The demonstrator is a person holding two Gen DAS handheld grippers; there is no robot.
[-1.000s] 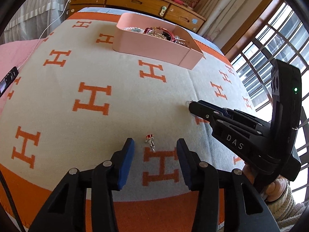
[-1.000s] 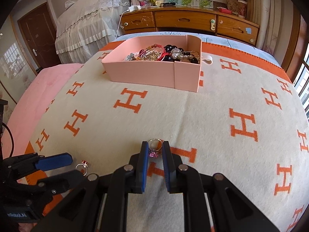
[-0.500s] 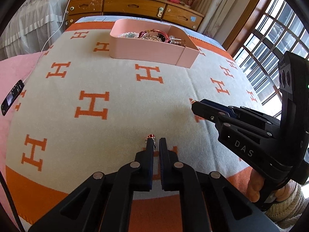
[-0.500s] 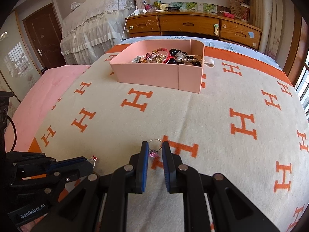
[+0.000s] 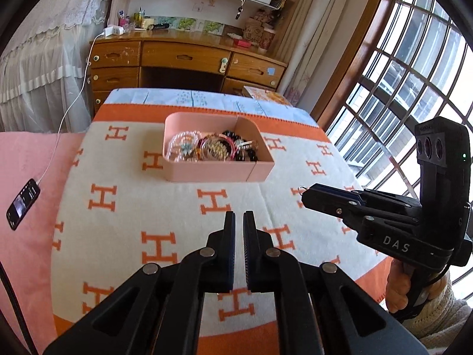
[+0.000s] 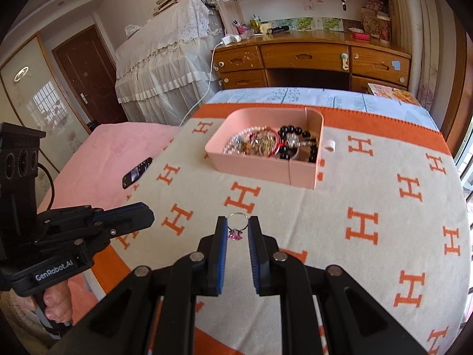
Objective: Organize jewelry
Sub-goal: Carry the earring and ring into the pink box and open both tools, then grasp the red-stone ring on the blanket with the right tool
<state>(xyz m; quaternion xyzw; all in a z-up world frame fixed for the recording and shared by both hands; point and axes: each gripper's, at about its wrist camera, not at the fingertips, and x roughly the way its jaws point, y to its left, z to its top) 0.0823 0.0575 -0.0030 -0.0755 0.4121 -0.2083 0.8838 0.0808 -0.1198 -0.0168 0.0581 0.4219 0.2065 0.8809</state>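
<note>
A pink open box full of beads and bracelets sits on the far part of the orange-and-cream H-pattern blanket; it also shows in the right wrist view. My right gripper is shut on a silver ring with a pink stone, held above the blanket; the ring's loop pokes out of that gripper's tip in the left wrist view. My left gripper is shut and raised above the blanket; no red-stone ring shows between its fingers. It appears at the left of the right wrist view.
A black phone on a white cable lies on the pink sheet at left, also in the right wrist view. A wooden desk with drawers stands beyond the bed. Windows are at the right.
My left gripper closed around the small red-stone ring, then both grippers rose above the blanket. The red-stone ring no longer shows at the left fingertips. The right gripper keeps its ring.
</note>
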